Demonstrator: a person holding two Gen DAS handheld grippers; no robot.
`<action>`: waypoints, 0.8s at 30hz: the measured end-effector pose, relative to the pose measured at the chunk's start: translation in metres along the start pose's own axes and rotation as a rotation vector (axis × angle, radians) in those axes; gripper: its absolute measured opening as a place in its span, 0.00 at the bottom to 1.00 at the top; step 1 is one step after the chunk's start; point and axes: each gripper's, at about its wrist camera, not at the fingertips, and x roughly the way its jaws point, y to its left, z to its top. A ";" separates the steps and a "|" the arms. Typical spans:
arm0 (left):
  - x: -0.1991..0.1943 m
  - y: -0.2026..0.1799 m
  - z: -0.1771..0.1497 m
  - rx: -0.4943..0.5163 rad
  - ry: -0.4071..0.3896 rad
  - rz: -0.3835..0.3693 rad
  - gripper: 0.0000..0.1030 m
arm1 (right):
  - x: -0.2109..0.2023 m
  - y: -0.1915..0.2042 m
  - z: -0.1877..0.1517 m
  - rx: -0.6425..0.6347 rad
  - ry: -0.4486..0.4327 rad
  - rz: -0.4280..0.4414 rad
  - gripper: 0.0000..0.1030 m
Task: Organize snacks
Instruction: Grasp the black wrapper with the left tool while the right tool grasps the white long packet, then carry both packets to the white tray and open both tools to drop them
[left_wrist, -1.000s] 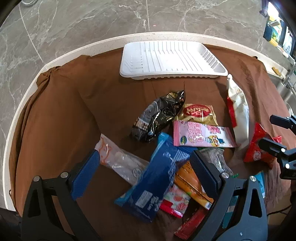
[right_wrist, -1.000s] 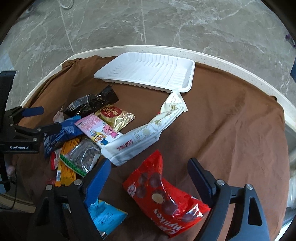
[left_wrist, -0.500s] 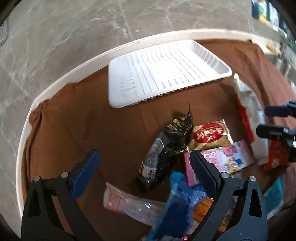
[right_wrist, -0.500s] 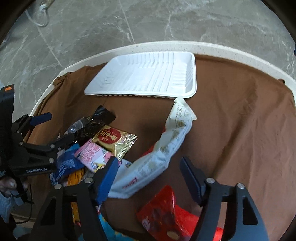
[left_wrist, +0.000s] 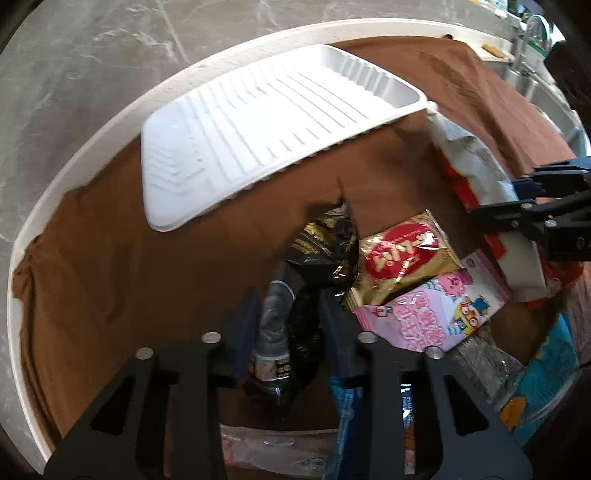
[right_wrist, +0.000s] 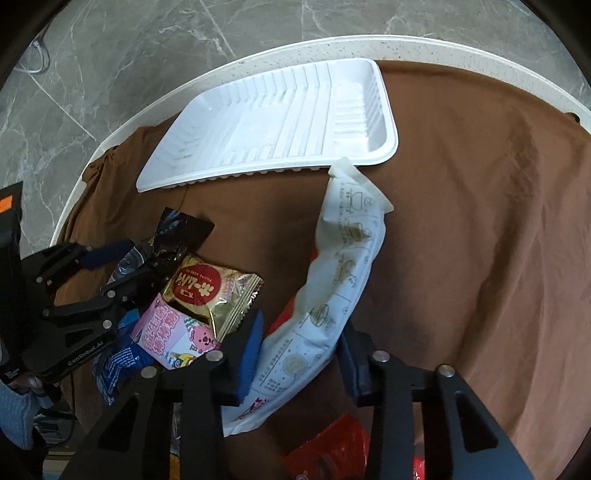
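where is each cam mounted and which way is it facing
Left wrist: on the left gripper, looking steeply down its closing jaws, black packet between them; right gripper at right edge.
Right wrist: on the right gripper, looking steeply down, jaws closing around the white packet; left gripper at left.
Shared: white tray, gold packet.

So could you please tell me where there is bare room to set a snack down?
The white tray holds nothing. The brown cloth is bare right of the long white packet. Left of that packet, the snacks overlap.
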 end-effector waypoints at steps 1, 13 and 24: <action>0.000 -0.002 0.000 0.004 -0.002 -0.002 0.29 | 0.000 -0.001 0.000 0.002 -0.001 0.009 0.38; -0.012 0.005 0.000 -0.061 -0.008 -0.101 0.09 | -0.020 -0.012 -0.006 0.031 -0.039 0.107 0.32; -0.032 -0.006 -0.009 -0.063 -0.013 -0.092 0.08 | -0.033 -0.013 -0.016 0.049 -0.049 0.150 0.30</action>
